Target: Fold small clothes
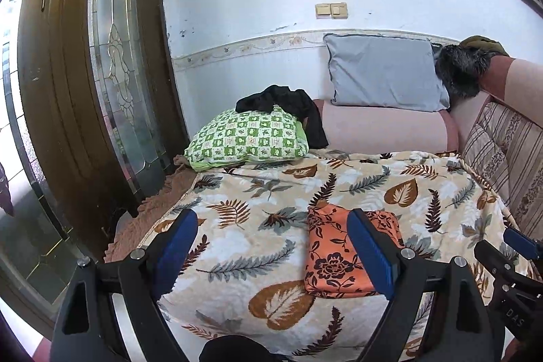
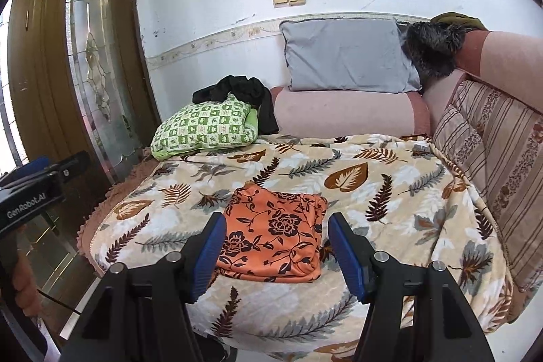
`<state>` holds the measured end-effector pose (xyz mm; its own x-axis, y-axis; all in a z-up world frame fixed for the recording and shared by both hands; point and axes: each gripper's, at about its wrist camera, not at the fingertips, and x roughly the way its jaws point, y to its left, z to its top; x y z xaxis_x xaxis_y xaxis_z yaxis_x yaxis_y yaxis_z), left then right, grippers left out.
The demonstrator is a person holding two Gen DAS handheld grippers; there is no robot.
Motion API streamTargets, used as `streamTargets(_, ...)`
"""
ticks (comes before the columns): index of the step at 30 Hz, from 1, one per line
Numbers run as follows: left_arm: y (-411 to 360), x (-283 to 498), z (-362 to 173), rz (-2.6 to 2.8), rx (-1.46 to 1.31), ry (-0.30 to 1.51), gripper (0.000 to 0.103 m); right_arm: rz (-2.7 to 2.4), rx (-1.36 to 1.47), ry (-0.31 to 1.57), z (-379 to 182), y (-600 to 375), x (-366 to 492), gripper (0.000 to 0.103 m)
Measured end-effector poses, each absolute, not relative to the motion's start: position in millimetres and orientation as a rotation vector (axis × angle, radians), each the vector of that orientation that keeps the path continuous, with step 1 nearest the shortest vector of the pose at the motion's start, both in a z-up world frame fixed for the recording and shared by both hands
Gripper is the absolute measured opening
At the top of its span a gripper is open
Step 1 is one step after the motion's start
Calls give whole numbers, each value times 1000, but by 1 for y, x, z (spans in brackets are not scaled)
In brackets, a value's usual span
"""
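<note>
We hold both tongs, left tongs point(image 1: 273, 246) and right tongs point(image 2: 276, 251), wide and empty, tilted down over the folded orange cloth point(image 2: 275, 243); leaf-print blanket point(image 2: 390, 199) beneath, green pillow point(image 2: 203, 128) at eleven o'clock.

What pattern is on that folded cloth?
Orange with dark flowers; the folded cloth shows best in the right wrist view.

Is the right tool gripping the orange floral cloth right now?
No. The right tool stands open above the folded orange floral cloth, which lies flat on the leaf-print blanket untouched.
</note>
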<state>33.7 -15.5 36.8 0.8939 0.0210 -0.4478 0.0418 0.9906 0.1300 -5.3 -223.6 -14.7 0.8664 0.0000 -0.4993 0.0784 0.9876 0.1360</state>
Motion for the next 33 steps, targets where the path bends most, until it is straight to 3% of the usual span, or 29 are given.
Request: streamTargets(33, -10, 43, 21, 8, 168, 475, 90, -84, 174, 591, -42, -210, 8, 66)
